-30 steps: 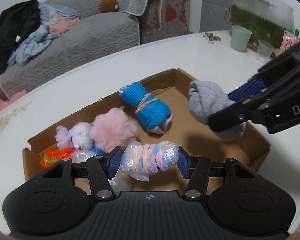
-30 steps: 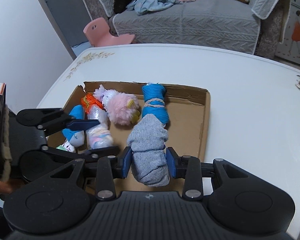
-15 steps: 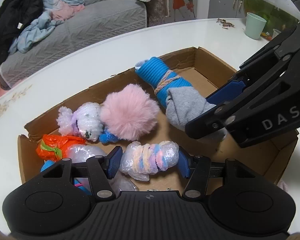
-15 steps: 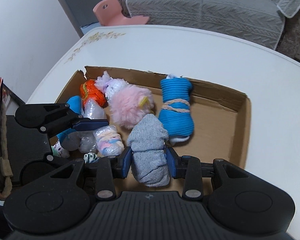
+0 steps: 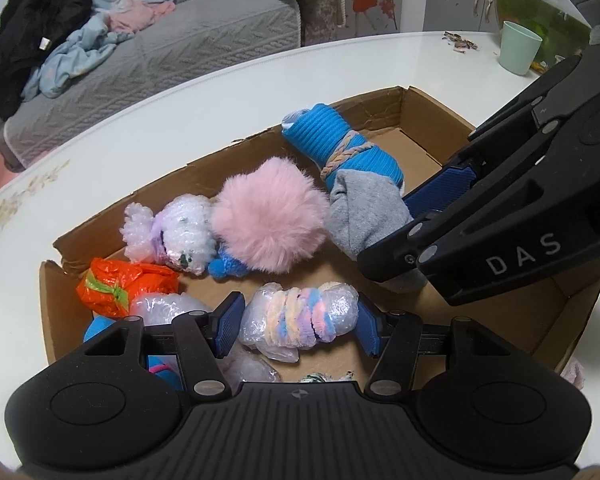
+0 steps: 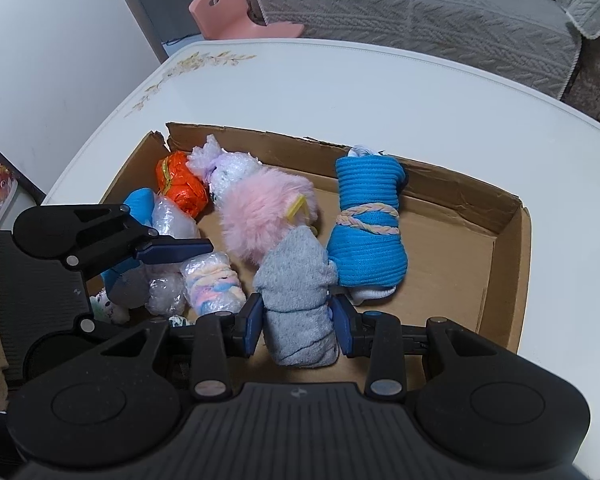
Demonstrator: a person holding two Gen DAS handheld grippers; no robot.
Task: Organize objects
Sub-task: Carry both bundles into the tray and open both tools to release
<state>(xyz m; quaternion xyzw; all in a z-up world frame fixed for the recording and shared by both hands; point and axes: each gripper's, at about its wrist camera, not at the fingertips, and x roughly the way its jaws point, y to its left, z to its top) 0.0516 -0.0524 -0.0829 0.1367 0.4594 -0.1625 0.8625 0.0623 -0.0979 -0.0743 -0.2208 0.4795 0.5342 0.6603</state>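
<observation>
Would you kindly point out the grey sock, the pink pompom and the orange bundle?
grey sock (image 6: 296, 280), right wrist view, upper fold.
pink pompom (image 5: 268, 216), left wrist view, centre.
orange bundle (image 5: 120, 284), left wrist view, middle.

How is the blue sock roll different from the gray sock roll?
The ribbed bright blue sock roll is tied round its middle with a braided pastel band; the plain fuzzy gray sock roll has no band. The blue one lies free in the shallow brown cardboard box; the gray one is pinched in the right claw. The blue one looks wider. Both are rolled-up socks, touching each other inside the box.
</observation>
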